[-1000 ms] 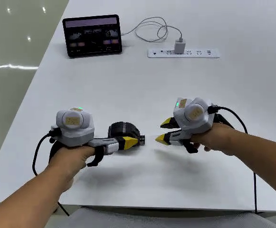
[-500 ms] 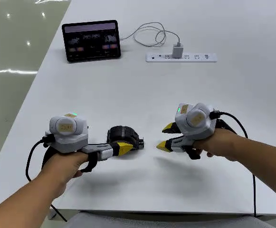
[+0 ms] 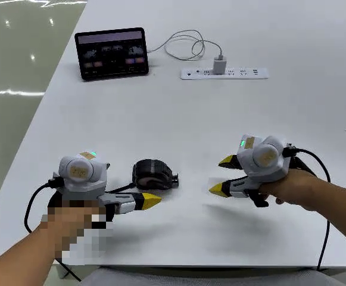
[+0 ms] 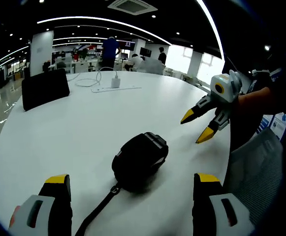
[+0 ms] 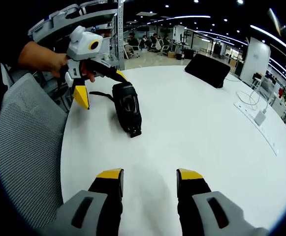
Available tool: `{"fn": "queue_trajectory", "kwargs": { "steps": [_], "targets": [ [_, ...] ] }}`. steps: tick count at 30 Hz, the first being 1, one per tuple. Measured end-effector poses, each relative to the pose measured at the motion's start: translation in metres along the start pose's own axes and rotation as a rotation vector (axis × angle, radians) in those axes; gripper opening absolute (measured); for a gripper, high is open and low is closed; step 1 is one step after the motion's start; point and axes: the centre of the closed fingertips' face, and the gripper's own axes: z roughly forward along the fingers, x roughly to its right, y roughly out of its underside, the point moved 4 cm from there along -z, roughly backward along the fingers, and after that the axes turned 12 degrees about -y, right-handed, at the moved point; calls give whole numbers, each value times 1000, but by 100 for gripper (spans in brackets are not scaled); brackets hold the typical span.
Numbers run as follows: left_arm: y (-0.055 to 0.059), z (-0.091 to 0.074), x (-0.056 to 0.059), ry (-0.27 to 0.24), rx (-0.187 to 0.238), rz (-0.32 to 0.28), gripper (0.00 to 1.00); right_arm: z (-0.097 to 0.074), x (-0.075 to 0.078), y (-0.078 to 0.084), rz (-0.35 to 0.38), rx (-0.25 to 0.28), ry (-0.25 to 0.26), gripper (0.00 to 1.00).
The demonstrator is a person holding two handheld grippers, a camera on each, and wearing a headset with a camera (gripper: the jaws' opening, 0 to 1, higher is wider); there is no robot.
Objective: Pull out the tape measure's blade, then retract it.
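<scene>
A black tape measure [image 3: 153,174] lies free on the white table [image 3: 178,119], blade in, its wrist strap trailing toward the person. My left gripper [image 3: 144,200] sits just in front of it, open and holding nothing. In the left gripper view the tape measure [image 4: 140,160] rests ahead of the wide-spread jaws of the left gripper [image 4: 133,179]. My right gripper [image 3: 223,175] hovers open to the right of the tape measure, a short gap away. The right gripper view has the tape measure [image 5: 127,109] ahead of the right gripper [image 5: 149,173], with the left gripper [image 5: 101,86] beyond it.
A dark tablet [image 3: 112,52] stands at the back left. A white power strip [image 3: 223,73] with a charger and coiled cable lies at the back middle. The table's near edge runs just below both hands. A grey mesh chair [image 5: 29,147] sits close by.
My left gripper has let go of the tape measure, opened and drawn back toward the person. My right gripper has drifted a little to the right.
</scene>
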Motion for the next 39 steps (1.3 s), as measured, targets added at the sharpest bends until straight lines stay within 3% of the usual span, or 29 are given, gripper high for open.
{"fn": "queue_trajectory", "kwargs": {
  "steps": [5, 11, 15, 19, 24, 31, 39],
  "targets": [
    [0, -5, -3, -3, 12, -11, 100, -13, -2, 14, 42, 18, 25, 44],
    [3, -8, -5, 3, -5, -9, 100, -22, -9, 28, 77, 31, 46, 51],
    [0, -12, -4, 27, 1, -21, 100, -33, -9, 34, 134, 70, 68, 53],
    [1, -13, -8, 4, 3, 1, 100, -50, -4, 39, 161, 103, 110, 55],
    [2, -22, -11, 7, 7, -2, 100, -70, -3, 44, 164, 107, 150, 57],
    [4, -29, -12, 3, 9, 9, 100, -84, -12, 61, 165, 83, 167, 66],
    [6, -39, -15, -8, 2, 23, 100, -108, -20, 79, 178, 79, 189, 81]
  ]
}}
